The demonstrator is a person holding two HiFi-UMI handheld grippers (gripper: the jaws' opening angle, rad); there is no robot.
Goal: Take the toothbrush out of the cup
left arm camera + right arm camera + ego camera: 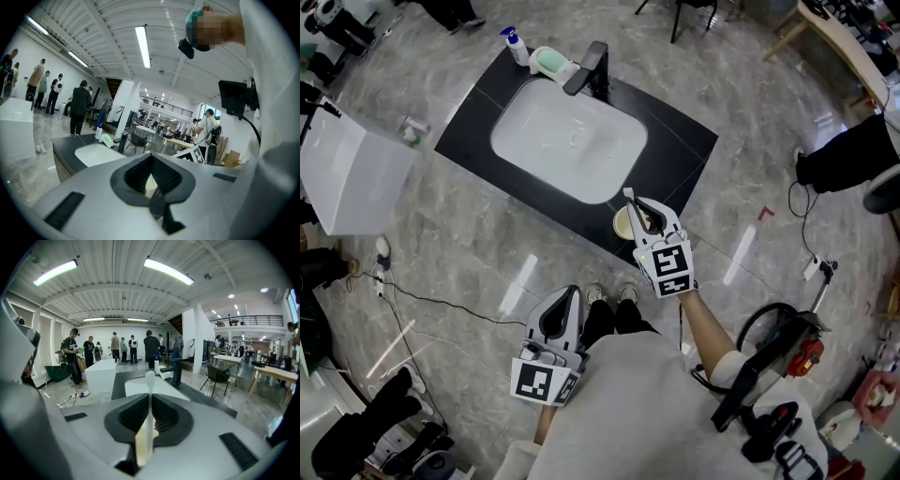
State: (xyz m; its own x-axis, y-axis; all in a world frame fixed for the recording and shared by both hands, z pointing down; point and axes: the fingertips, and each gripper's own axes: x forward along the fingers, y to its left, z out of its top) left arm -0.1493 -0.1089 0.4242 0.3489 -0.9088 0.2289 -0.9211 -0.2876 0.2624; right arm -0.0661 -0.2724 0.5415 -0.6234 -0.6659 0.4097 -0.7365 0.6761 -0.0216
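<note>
My right gripper [641, 212] is shut on the toothbrush [634, 205], a white brush with a pale handle, held above the cream cup [625, 223] at the front right of the black counter [675, 150]. In the right gripper view the toothbrush [149, 408] stands upright between the shut jaws, head up, with the right gripper [148, 427] tips clamped on its handle. My left gripper [562, 314] hangs low by the person's legs, away from the counter, jaws shut with nothing between them; the left gripper [152, 180] points toward the counter.
A white sink basin [570, 141] is set in the counter, with a black tap [591, 68], a green soap dish [551, 62] and a pump bottle [515, 44] behind it. A white box [347, 169] stands left. Cables [412, 300] cross the floor. People stand in the background.
</note>
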